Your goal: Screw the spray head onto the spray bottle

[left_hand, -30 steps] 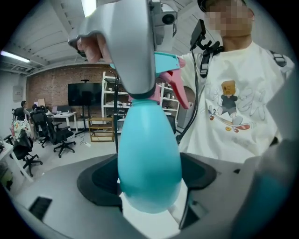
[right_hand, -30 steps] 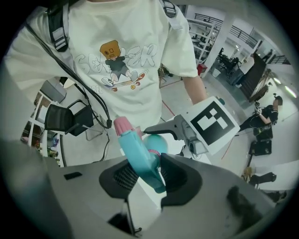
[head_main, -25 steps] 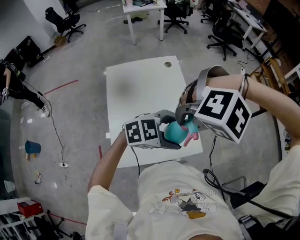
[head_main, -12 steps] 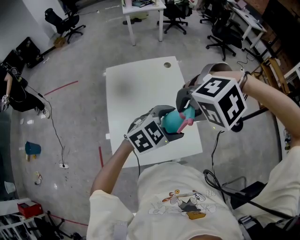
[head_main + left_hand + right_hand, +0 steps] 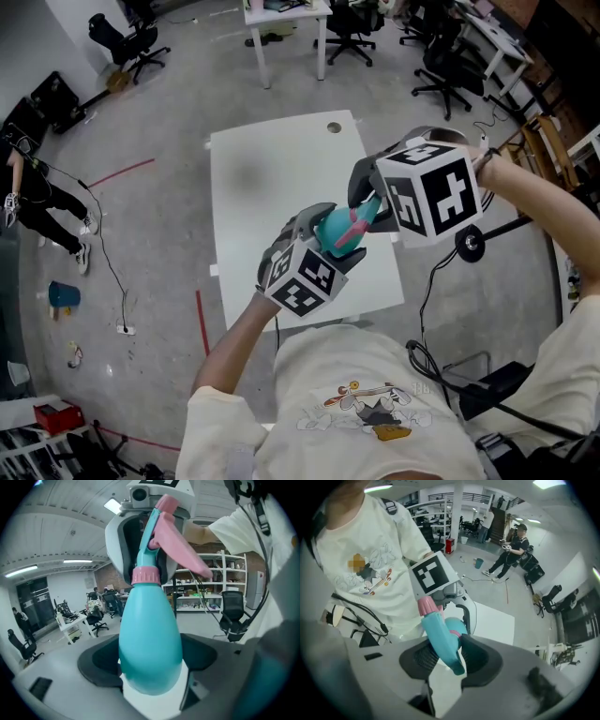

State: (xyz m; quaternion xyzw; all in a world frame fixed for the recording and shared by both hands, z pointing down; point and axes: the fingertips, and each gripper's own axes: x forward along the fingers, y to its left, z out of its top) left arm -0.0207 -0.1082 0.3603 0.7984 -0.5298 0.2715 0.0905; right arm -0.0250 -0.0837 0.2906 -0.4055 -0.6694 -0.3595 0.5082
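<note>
Left gripper view: my left claw (image 5: 150,665) is pinched on the rounded belly of the teal spray bottle (image 5: 150,634), whose neck runs straight out ahead of the jaws. On that neck sits the pink collar (image 5: 146,575) of the spray head (image 5: 151,527), flush against the bottle's shoulder, with the pink trigger (image 5: 185,552) sloping off to one side. Right gripper view: my right claw (image 5: 450,657) is closed on the teal upper body of the head, one pad on each flank, and its pink end (image 5: 425,605) points away beyond the jaws. Head view: the claws meet in the air above the near edge of the white table (image 5: 272,178), and the bottle between them touches nothing else. I judge the step in hand to be the threading itself; how tight the collar is cannot be read. The next move calls for the left claw to hold firm while the right rolls the head about the neck's axis, kept in line to avoid cross-threading. The bottle is smooth, glossy and egg-shaped, so I expect it could slip as torque rises.
</note>
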